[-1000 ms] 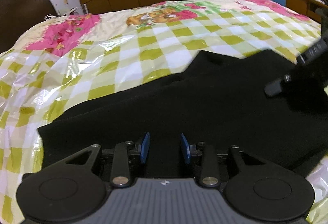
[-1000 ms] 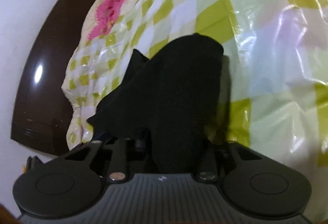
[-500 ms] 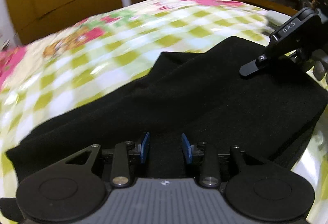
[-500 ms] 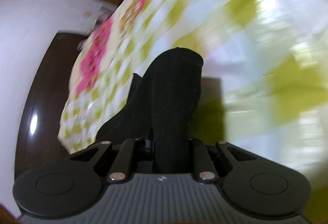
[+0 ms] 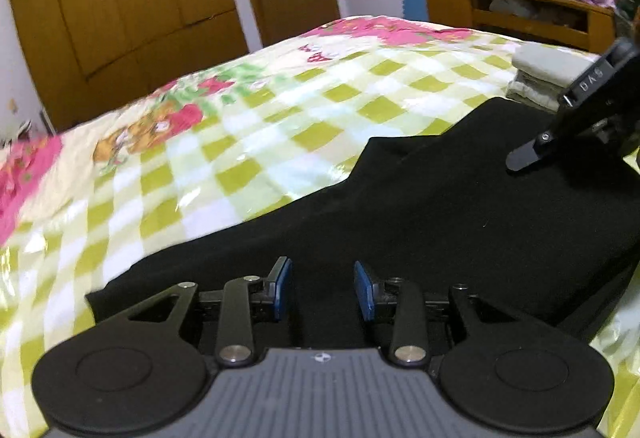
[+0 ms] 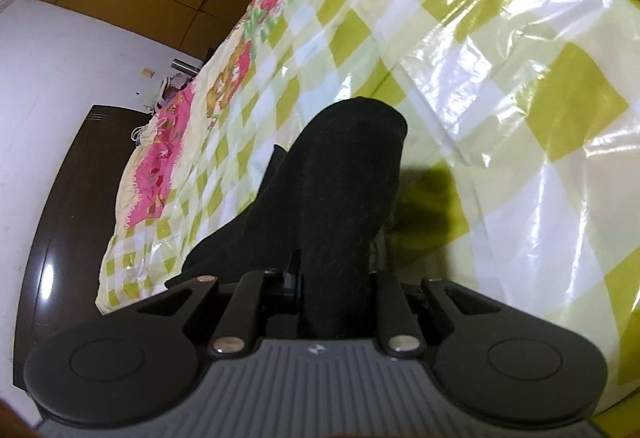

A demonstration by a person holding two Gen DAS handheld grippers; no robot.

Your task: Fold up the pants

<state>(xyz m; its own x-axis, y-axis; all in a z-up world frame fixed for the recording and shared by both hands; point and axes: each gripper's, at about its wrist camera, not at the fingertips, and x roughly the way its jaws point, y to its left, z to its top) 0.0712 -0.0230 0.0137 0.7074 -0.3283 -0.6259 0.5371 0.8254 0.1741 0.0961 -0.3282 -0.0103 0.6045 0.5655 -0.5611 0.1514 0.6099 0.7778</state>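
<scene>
Black pants [image 5: 460,213]: soft, limp knit, light (slides on glossy bed cover [image 5: 256,141]).

Right tongs [image 6: 336,290] clamped on bunched fold. Left tongs [image 5: 322,290] part-open, fabric between pads, grip unclear.

Best hold: hem or waistband edges.

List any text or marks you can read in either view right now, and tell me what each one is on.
"DAS": white letters, seen tilted, on the black body of the right tongs, left wrist view.
A small white emblem on each camera's grey ribbed housing: a logo, no letters.
No other writing shows on the bedspread or pants.
</scene>
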